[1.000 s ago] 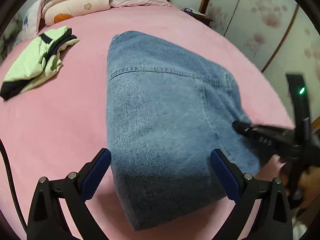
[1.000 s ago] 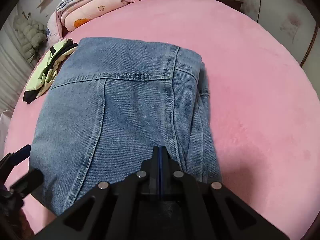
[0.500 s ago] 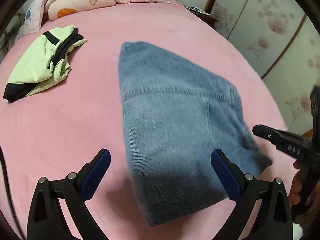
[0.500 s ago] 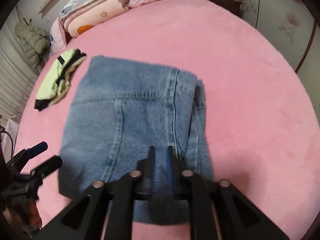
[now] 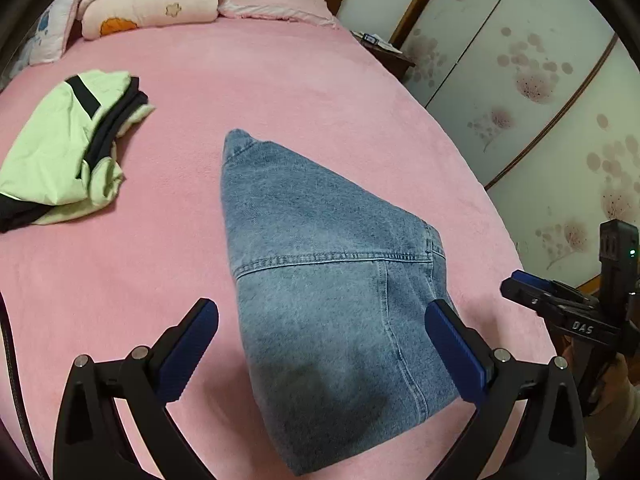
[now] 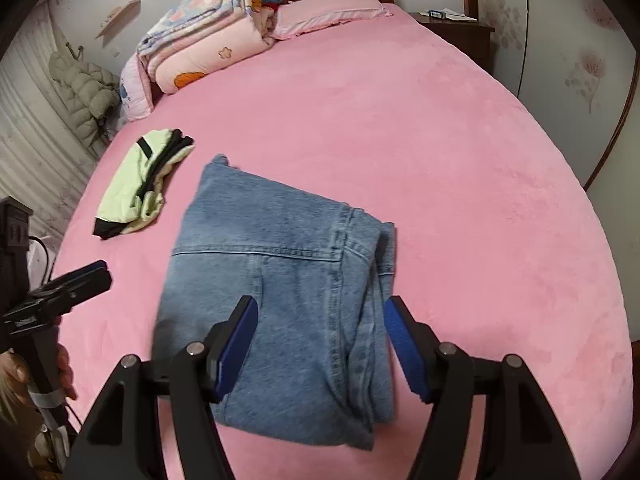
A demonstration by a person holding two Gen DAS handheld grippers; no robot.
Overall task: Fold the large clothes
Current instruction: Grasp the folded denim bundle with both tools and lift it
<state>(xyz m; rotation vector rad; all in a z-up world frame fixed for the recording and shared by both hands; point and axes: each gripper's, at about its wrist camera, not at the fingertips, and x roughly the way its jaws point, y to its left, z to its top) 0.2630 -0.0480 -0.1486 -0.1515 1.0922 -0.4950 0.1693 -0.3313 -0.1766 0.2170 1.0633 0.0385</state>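
The jeans [image 6: 280,292] lie folded into a compact packet near the front of the pink bed [image 6: 460,160], so folding looks done, with the left gripper [image 5: 320,352] wide open and empty and the right gripper [image 6: 320,344] opening above them, holding nothing.

hidden: bed [image 6: 440,140] beneath jeans [image 6: 288,288] | cut off: hand [image 6: 24,376] at left edge | illegible: papers on nightstand [image 6: 452,20]

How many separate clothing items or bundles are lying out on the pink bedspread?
2: folded jeans near the bed's front edge, and a green-and-black bundle beyond them to the left. That bundle may hold several garments.
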